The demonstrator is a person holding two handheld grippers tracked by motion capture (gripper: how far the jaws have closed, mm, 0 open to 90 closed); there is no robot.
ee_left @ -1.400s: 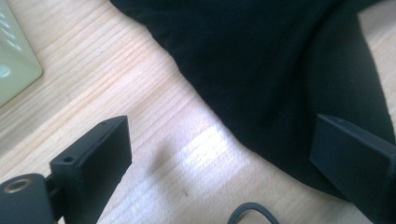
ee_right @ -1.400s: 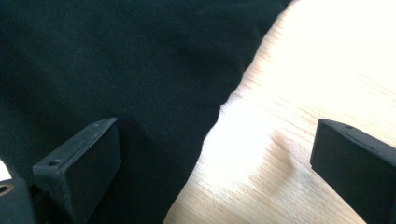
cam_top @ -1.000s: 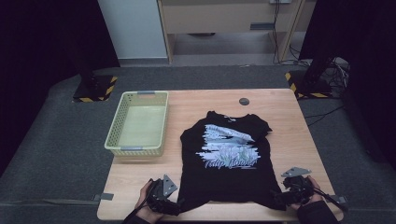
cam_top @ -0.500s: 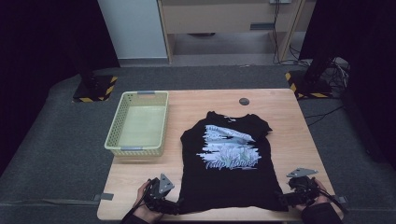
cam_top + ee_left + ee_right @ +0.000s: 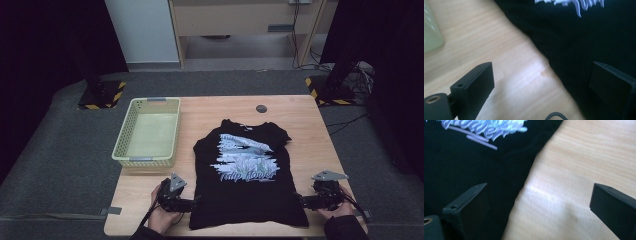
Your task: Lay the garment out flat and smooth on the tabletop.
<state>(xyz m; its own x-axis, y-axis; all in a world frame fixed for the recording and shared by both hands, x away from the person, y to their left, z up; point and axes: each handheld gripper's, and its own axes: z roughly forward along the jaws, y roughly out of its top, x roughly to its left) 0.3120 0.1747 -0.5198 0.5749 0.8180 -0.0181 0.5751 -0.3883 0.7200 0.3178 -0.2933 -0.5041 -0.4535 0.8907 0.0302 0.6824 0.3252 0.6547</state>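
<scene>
A black T-shirt (image 5: 247, 185) with a white and pale blue print lies flat on the wooden table (image 5: 300, 125), collar away from me. My left gripper (image 5: 192, 202) stands open at the shirt's lower left edge. In the left gripper view the shirt (image 5: 579, 37) edge runs between the jaws of the left gripper (image 5: 541, 82), one over cloth and one over bare wood. My right gripper (image 5: 302, 200) is open at the lower right edge. In the right gripper view the shirt (image 5: 474, 162) lies under one jaw of the right gripper (image 5: 539, 205), and nothing is clamped.
A pale green plastic basket (image 5: 125, 137) sits empty on the table's left side; its corner (image 5: 431, 32) appears in the left gripper view. A small dark round disc (image 5: 261, 108) lies near the far edge. The shirt's hem lies close to the near table edge.
The shirt's lower part has been drawn flat and wider toward the near edge. Both grippers have shifted slightly outward to its sides.
</scene>
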